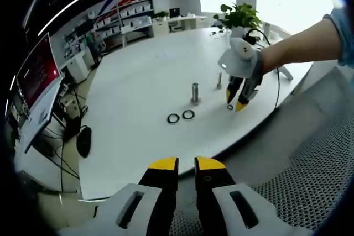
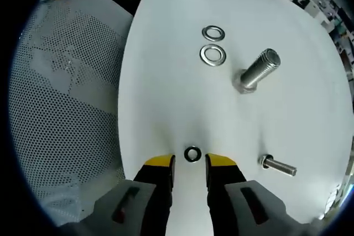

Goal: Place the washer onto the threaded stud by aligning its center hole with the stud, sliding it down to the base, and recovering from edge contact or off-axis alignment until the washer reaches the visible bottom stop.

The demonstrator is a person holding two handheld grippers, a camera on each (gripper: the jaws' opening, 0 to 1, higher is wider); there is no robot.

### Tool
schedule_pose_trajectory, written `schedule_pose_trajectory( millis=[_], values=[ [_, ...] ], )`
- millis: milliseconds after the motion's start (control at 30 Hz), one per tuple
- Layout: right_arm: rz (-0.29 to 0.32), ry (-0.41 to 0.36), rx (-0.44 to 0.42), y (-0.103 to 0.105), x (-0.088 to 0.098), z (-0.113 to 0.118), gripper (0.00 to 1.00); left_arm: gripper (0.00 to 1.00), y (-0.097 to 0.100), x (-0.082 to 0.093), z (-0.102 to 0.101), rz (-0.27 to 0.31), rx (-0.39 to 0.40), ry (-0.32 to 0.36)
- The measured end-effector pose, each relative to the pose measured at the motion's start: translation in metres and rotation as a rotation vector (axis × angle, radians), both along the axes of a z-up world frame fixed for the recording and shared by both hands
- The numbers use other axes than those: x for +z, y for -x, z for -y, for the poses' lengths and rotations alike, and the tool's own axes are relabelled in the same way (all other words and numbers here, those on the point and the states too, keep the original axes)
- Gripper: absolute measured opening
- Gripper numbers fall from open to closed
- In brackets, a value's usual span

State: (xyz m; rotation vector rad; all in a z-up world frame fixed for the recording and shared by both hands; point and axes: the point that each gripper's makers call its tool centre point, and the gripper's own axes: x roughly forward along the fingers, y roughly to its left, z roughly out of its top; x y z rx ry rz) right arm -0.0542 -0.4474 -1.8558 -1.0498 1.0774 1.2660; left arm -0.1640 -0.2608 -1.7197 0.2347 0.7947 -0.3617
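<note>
Yellow-tipped jaws of the right gripper (image 2: 189, 162) stand slightly apart, clamped on nothing, with a small washer (image 2: 192, 154) lying flat on the white table (image 2: 166, 109) just beyond their tips, between them. Farther off, two larger washers (image 2: 213, 44) lie side by side, touching or nearly so. To their right stands the large threaded stud (image 2: 256, 71), bare, and a smaller stud (image 2: 278, 166) stands near the right jaw. A perforated grey chair back (image 2: 66, 98) sits left of the table.

From the left gripper view, the left gripper (image 1: 186, 163) hangs off the table's near edge over the mesh, its jaws narrowly apart and holding nothing. Across the table a hand (image 1: 276, 62) holds the right gripper over the small washer. A potted plant (image 1: 239, 16), shelves (image 1: 130, 17) and a red screen (image 1: 37, 70) lie beyond.
</note>
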Motion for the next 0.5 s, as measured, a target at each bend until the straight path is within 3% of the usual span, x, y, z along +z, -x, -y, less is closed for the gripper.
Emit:
schedule_pose_trajectory(
  millis=[500],
  values=[
    [0.014,-0.021,-0.033,-0.0058,0.0004,-0.0039,0.17,0.09,0.0005,0.0001,0.0003,0.0,-0.001,0.0]
  ],
)
